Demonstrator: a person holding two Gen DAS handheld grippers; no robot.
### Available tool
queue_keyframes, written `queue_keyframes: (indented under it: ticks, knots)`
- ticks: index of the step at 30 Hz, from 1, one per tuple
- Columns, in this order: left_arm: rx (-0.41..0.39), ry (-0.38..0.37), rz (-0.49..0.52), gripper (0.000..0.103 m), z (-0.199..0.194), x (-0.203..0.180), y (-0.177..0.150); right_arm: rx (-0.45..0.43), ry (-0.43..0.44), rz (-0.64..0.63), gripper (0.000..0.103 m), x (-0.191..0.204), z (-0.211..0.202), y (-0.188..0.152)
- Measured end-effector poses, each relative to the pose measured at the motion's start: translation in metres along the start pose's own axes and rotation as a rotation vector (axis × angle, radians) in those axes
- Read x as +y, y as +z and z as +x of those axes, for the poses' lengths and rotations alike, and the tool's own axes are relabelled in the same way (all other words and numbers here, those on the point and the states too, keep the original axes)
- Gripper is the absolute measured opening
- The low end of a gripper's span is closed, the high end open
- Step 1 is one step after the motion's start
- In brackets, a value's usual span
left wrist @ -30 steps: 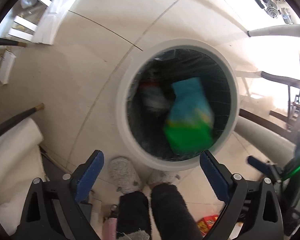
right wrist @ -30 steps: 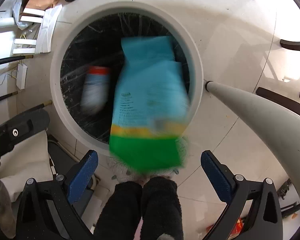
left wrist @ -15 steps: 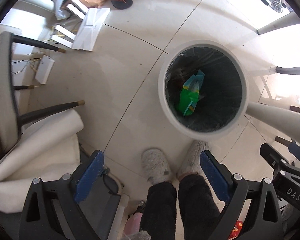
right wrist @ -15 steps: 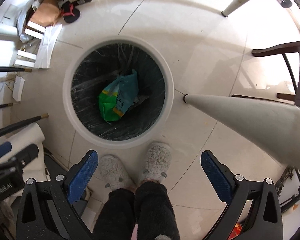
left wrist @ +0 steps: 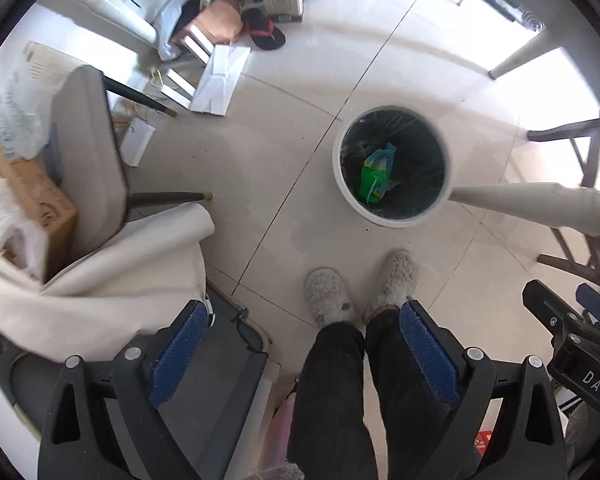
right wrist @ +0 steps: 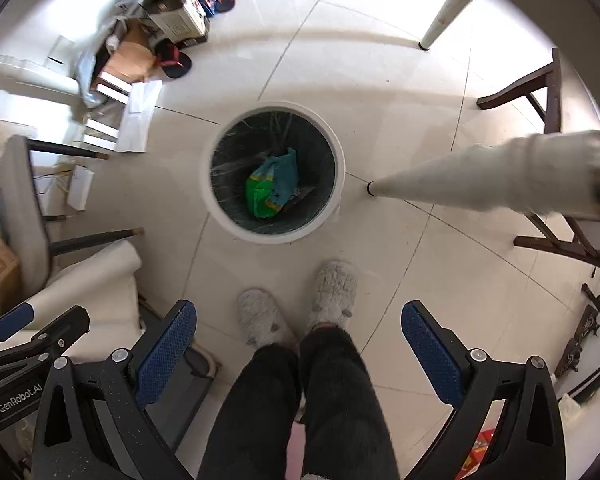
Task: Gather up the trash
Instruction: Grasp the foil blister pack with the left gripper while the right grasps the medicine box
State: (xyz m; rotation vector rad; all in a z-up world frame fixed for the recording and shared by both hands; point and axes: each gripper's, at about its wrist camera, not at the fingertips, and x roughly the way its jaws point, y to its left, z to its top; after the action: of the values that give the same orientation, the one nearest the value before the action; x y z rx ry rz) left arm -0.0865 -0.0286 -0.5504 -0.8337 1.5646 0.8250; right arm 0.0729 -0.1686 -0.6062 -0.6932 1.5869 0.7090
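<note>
A round white trash bin [left wrist: 338,176] with a black liner stands on the tiled floor; it also shows in the right wrist view [right wrist: 342,168]. A green and blue snack bag [left wrist: 377,174] lies inside it, seen also in the right wrist view [right wrist: 274,188]. My left gripper [left wrist: 304,320] is open and empty, high above the floor, nearer me than the bin. My right gripper [right wrist: 298,318] is open and empty, also high above the floor. The right gripper's body [left wrist: 572,336] shows at the left wrist view's right edge.
The person's slippered feet [right wrist: 300,304] stand just in front of the bin. A white table leg [right wrist: 480,180] reaches down to the right of the bin. A grey chair [left wrist: 88,152] and a white cloth [left wrist: 120,268] are on the left. Boxes and slippers [left wrist: 264,32] clutter the far left. A dark wooden chair [right wrist: 548,92] is at right.
The snack bag fell into the bin and now lies at its bottom. Both grippers rose well above the bin, which looks much smaller now.
</note>
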Motion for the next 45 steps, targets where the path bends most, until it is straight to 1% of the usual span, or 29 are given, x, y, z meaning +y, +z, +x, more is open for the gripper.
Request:
queue_keyframes:
  ticks: [3,6,7,8,9,11,13,15,16,18,21,24,27,28,31,33,35,39,41,42,43,45]
  knots:
    - [-0.058,-0.009,-0.001,0.098,-0.051,0.004,-0.010,-0.019,0.033,0.011,0.103,0.000,-0.049,-0.014]
    - [-0.143,-0.036,0.001,0.098,-0.106,0.004,-0.013,-0.057,0.075,0.023,0.103,-0.003,-0.107,-0.024]
    - [-0.172,-0.052,0.005,0.099,-0.125,0.001,-0.010,-0.072,0.091,0.030,0.103,-0.004,-0.127,-0.025]
    - [-0.199,-0.069,0.009,0.103,-0.143,-0.001,-0.008,-0.091,0.109,0.035,0.103,-0.006,-0.149,-0.024]
    - [-0.227,-0.086,0.016,0.103,-0.159,-0.007,-0.003,-0.111,0.119,0.035,0.103,-0.009,-0.169,-0.023]
    - [-0.277,-0.085,0.042,0.103,-0.188,-0.021,0.010,-0.154,0.136,0.037,0.103,-0.016,-0.209,-0.015]
    - [-0.320,-0.069,0.062,0.103,-0.211,-0.039,0.026,-0.184,0.140,0.029,0.103,-0.027,-0.243,-0.002]
    - [-0.337,-0.050,0.062,0.103,-0.228,-0.057,0.046,-0.219,0.138,0.026,0.103,-0.042,-0.272,0.015]
    - [-0.338,-0.048,0.050,0.103,-0.233,-0.066,0.058,-0.229,0.127,0.005,0.103,-0.050,-0.285,0.027]
    - [-0.336,-0.047,0.013,0.103,-0.249,-0.084,0.082,-0.245,0.079,-0.026,0.103,-0.067,-0.301,0.055]
    - [-0.302,-0.055,-0.052,0.103,-0.252,-0.101,0.123,-0.237,0.009,-0.067,0.103,-0.090,-0.318,0.110]
    - [-0.233,-0.082,-0.140,0.103,-0.247,-0.111,0.168,-0.208,-0.033,-0.117,0.103,-0.111,-0.323,0.173]
    - [-0.152,-0.112,-0.242,0.103,-0.226,-0.118,0.207,-0.155,-0.072,-0.183,0.103,-0.123,-0.307,0.235]
    - [-0.130,-0.119,-0.272,0.103,-0.217,-0.120,0.220,-0.135,-0.079,-0.204,0.103,-0.125,-0.298,0.256]
    - [-0.091,-0.089,-0.324,0.102,-0.194,-0.125,0.249,-0.078,-0.105,-0.268,0.103,-0.130,-0.265,0.305]
    - [-0.059,-0.084,-0.355,0.102,-0.180,-0.125,0.262,-0.039,-0.129,-0.313,0.103,-0.126,-0.243,0.328]
    - [-0.035,-0.094,-0.385,0.102,-0.171,-0.124,0.270,-0.002,-0.144,-0.341,0.103,-0.124,-0.224,0.345]
    - [-0.020,-0.092,-0.407,0.101,-0.162,-0.123,0.279,0.021,-0.153,-0.383,0.103,-0.117,-0.204,0.366]
    - [-0.013,-0.086,-0.409,0.101,-0.160,-0.124,0.281,0.034,-0.135,-0.397,0.097,-0.113,-0.198,0.370]
    - [-0.010,-0.081,-0.409,0.099,-0.158,-0.125,0.282,0.036,-0.140,-0.400,0.092,-0.111,-0.197,0.371]
    - [-0.007,-0.081,-0.409,0.099,-0.157,-0.125,0.282,0.032,-0.144,-0.406,0.091,-0.109,-0.196,0.372]
    - [-0.004,-0.074,-0.405,0.099,-0.155,-0.124,0.283,0.030,-0.126,-0.392,0.090,-0.108,-0.197,0.373]
